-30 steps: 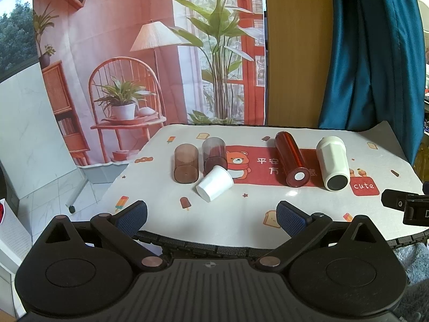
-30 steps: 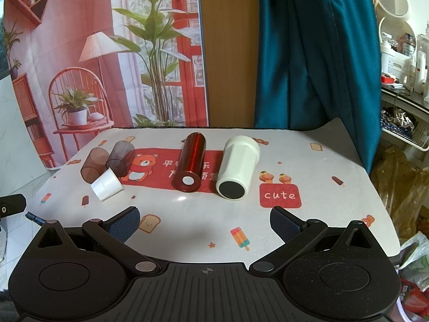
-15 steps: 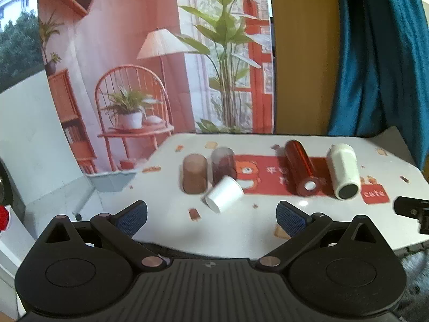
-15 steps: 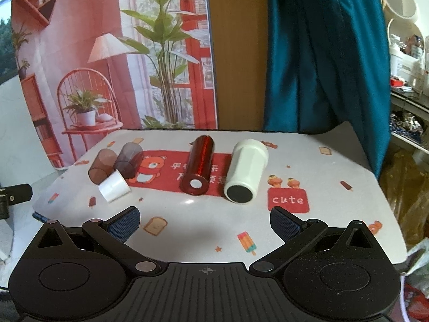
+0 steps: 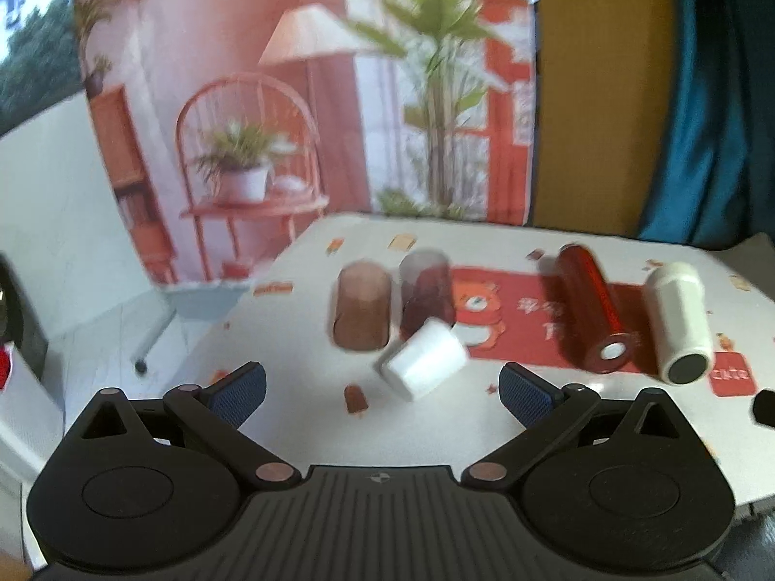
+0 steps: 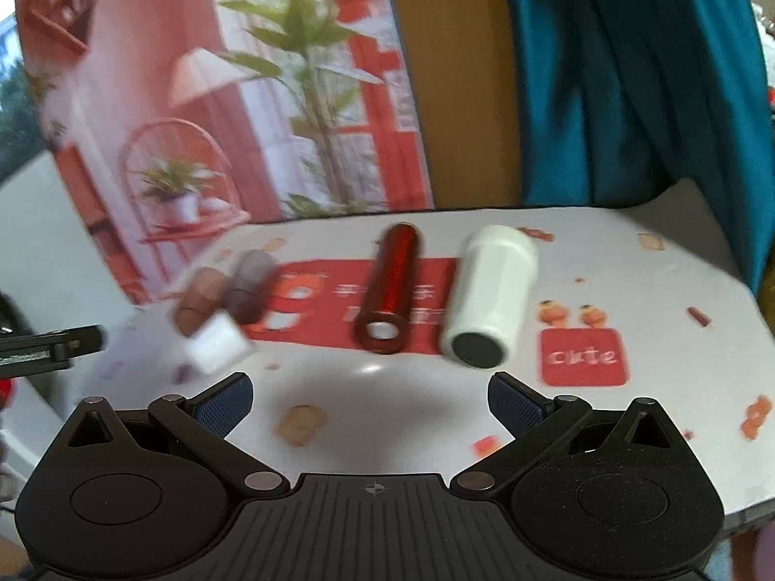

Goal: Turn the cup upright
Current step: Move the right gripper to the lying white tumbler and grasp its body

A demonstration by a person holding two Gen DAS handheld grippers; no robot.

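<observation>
Fingers (image 5: 237,382) on both grippers stay spread wide and empty, but they've moved in closer over the last second; the white cup (image 5: 422,365) lies tipped on the table (image 5: 290,339), likely next.

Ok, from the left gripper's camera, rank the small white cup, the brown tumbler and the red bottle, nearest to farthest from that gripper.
1. Small white cup: on its side, just ahead of the open left gripper, about centre.
2. Brown tumbler: lying behind the cup, slightly left.
3. Red bottle: lying off to the right; its near end is close to the tumbler's depth, but farther sideways.
</observation>
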